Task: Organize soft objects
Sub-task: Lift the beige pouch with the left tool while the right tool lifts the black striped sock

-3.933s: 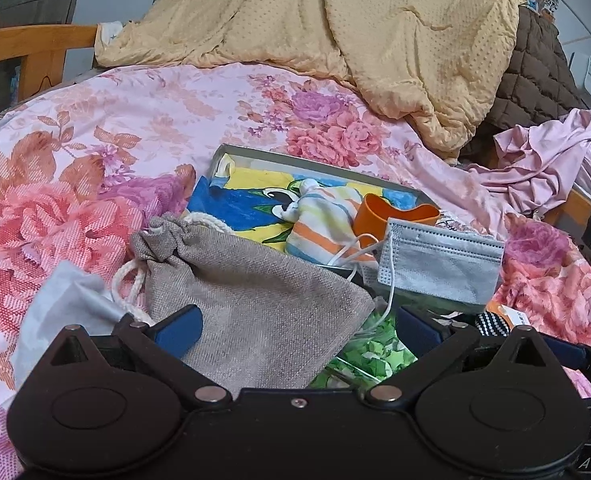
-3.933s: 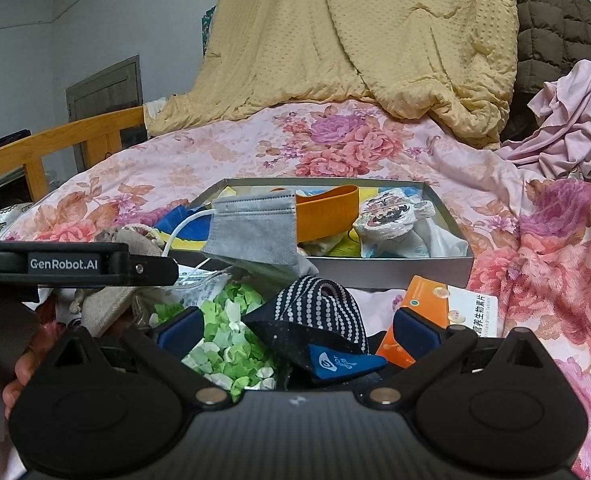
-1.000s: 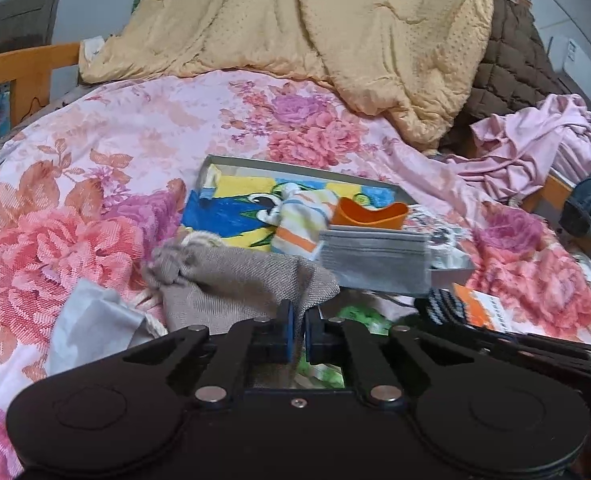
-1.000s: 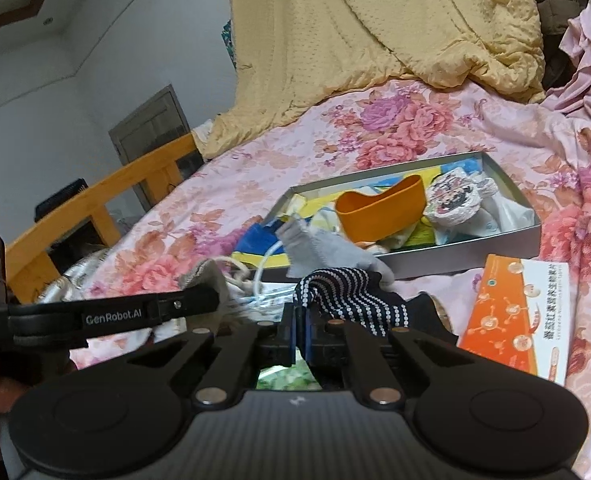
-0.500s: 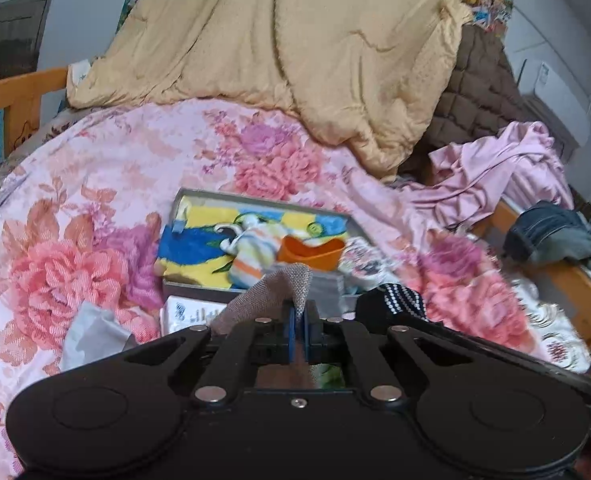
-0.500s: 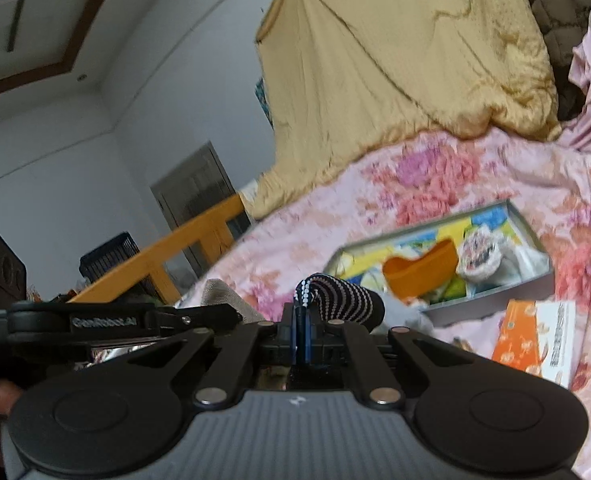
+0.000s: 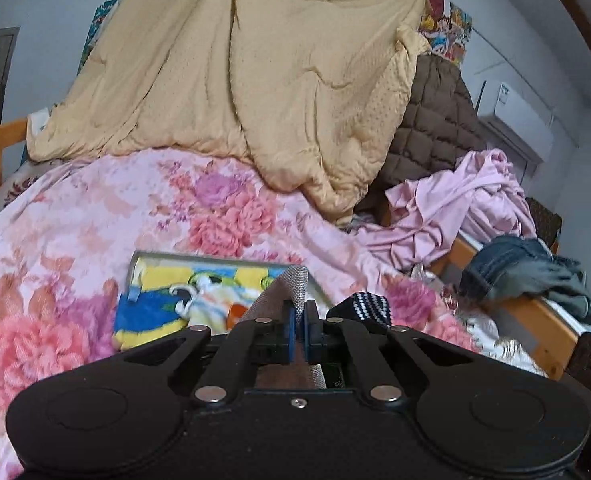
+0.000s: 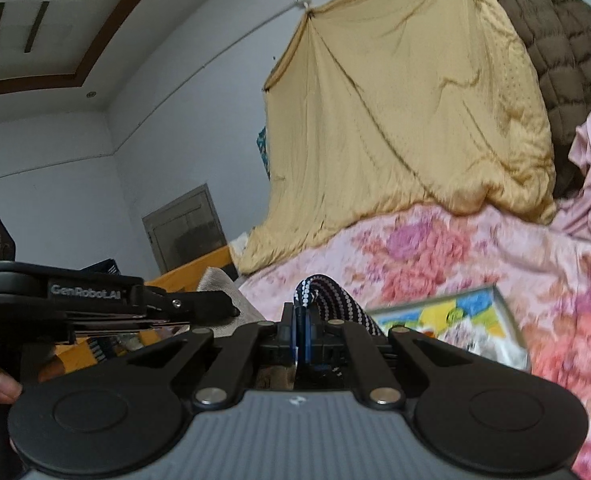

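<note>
Left gripper [image 7: 300, 316]: jaws pressed together on a fold of the grey burlap pouch [image 7: 285, 292]; the pouch is lifted clear of the bed and hangs between the fingers, above the near end of the tray [image 7: 215, 257].
Right gripper [image 8: 300, 330]: jaws closed on the edge of the striped sock [image 8: 327, 294]; the sock arches up and drapes to the right of the fingers, off the bedding.
Handling, pouch: judged light, coarse weave, unlikely to slip; limp enough to sag and swing; best held by a gathered fold near its mouth, as it appears to be now.
Handling, sock: judged very light and stretchy; a pinch at the cuff suffices; nothing fragile in either item.
Tray contents: a yellow and blue cloth [image 7: 151, 308] and a small striped cloth [image 7: 203, 300] already lie inside; the right end of the tray is hidden behind the pouch.
Edges: the tray rim is low and thin, so a trailing cloth could catch on it; the wooden bed rail [image 7: 507, 300] runs along the right with denim clothing [image 7: 523, 272] draped over it.
Open room: the floral bedspread [image 7: 75, 216] lies bare to the left and beyond the tray; the yellow quilt [image 7: 255, 80] hangs well behind; the two grippers sit close side by side, so they need care not to collide.
</note>
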Available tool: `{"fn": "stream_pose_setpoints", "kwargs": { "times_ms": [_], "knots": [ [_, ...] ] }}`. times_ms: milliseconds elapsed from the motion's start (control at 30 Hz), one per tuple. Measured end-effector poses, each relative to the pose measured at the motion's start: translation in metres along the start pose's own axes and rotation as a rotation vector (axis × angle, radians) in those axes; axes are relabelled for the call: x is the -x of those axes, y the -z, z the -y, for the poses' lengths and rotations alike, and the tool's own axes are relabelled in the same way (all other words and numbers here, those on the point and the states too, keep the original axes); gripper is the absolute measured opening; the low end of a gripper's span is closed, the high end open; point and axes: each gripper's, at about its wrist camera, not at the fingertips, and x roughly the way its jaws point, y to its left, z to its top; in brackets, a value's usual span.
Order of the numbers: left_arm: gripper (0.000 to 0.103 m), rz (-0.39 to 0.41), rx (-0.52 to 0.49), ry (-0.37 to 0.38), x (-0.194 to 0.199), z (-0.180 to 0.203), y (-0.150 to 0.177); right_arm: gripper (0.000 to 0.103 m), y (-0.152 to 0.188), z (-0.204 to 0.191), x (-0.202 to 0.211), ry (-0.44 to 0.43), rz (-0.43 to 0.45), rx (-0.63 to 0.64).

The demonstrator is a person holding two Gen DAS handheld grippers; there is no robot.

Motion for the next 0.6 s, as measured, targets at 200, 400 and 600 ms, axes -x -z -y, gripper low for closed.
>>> {"fn": "stream_pose_setpoints", "kwargs": {
  "times_ms": [200,400,600],
  "knots": [
    [0.003,0.043,0.009,-0.005,-0.027,-0.007,-0.024,0.004,-0.027,0.022,-0.035,0.056,0.028,0.034],
    [0.003,0.063,0.009,-0.021,-0.064,-0.017,-0.043,0.004,-0.044,0.049,-0.073,0.121,0.034,0.037],
    [0.003,0.058,0.022,-0.035,-0.110,-0.028,-0.051,0.004,-0.048,0.073,-0.109,0.156,0.049,0.027]
  ]
}}
